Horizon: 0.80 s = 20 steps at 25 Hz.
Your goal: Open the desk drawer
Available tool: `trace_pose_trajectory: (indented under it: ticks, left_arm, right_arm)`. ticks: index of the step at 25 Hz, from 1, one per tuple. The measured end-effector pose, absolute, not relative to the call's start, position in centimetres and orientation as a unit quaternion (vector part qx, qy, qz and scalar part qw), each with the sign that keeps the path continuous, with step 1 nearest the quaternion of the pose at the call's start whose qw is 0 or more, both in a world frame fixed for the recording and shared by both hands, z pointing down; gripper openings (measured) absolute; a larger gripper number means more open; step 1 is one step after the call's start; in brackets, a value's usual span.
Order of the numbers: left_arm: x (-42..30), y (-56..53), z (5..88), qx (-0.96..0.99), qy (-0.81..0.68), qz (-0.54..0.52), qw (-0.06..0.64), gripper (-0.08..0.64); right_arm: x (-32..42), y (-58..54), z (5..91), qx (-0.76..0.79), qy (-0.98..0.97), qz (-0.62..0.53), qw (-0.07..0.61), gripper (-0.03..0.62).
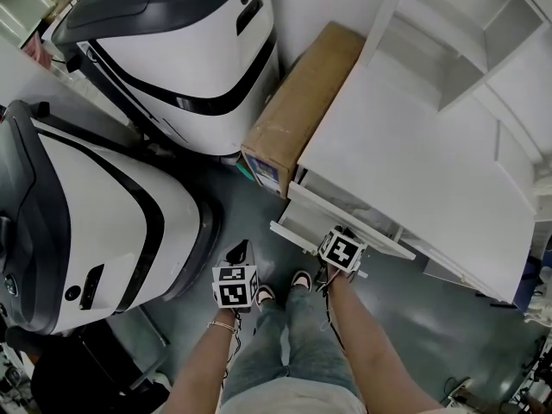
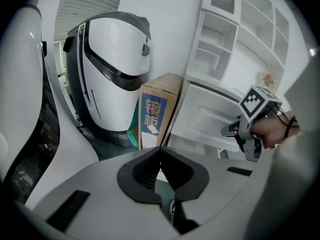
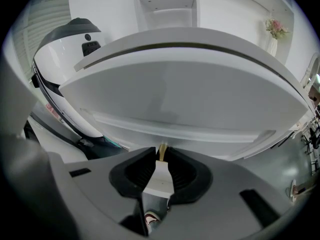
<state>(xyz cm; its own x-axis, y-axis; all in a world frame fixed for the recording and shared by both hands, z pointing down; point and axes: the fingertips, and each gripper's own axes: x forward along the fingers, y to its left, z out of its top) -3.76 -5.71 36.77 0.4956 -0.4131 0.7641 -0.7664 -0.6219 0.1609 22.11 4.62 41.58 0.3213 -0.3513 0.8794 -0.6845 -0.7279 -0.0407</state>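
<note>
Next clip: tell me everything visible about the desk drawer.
The desk drawer is white, plain-fronted, and looks like painted board. It sits partly pulled out from under the white desk top, its interior pale, with no contents I can make out. The right tool is closed on its small white handle.

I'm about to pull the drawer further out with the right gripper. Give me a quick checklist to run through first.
1. Right gripper shut on the drawer front: ok.
2. Drawer partly out of the desk: ok.
3. Left gripper empty, jaws together, apart from the drawer: ok.
4. Cardboard box stands beside the desk, not in front of the drawer: ok.
5. Room for the pull between the drawer front and the person's shoes: cannot tell.
</note>
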Motion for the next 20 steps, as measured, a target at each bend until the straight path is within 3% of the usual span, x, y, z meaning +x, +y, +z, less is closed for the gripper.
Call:
trace_pose_trajectory:
  ticks: [20]
  left_arm:
    - [-7.6,-3.5,36.8,0.823,-0.366,0.349,0.258,0.015]
  right_arm:
    - [18.2,7.0,41.6,0.792,-0.328,0.484,0.172,0.084]
